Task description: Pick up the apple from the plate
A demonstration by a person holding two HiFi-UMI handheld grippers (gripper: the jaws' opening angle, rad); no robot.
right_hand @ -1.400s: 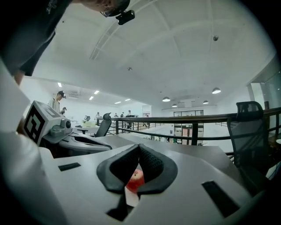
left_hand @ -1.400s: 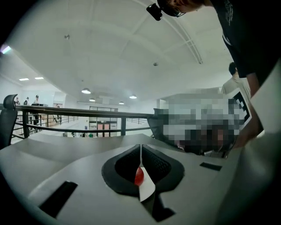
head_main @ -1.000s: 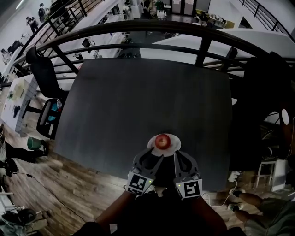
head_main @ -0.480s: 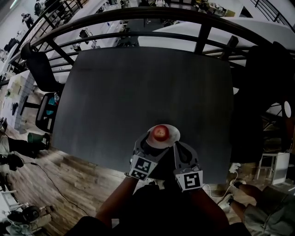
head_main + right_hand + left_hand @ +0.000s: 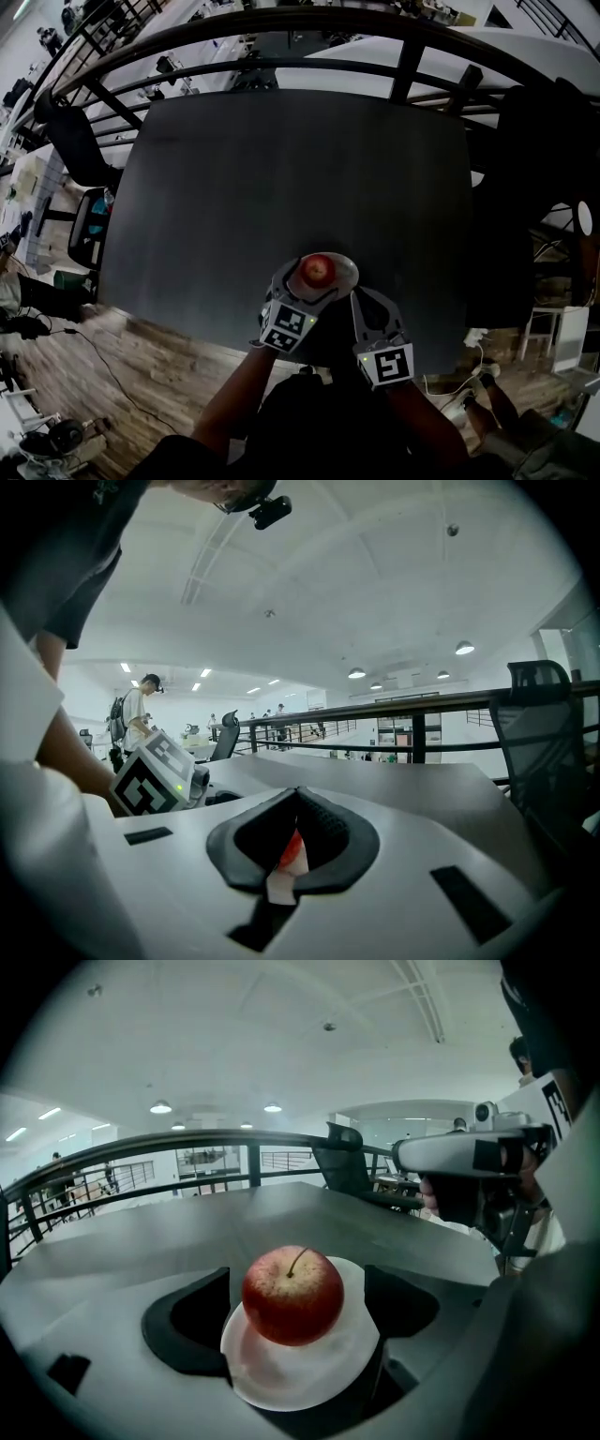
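Dark grey table (image 5: pixel 281 169) under a curved railing (image 5: pixel 412 56) across the top of the frame. Just below the centre of the head view, a small white plate (image 5: pixel 348 271) with the apple (image 5: pixel 318 269) sitting on it. Left gripper (image 5: pixel 294 1309) spread wide, jaws just opened, one on either side of the apple, pads not yet pressing, nothing held. Right gripper (image 5: pixel 296 806) at lower right near the plate's edge, closed up and empty. Best done by centring on the widest part, closing gently and evenly, then lifting straight up so as not to drag the plate. Round, deep red, yellow-speckled near the short stem, glossy; probably firm yet slippery.
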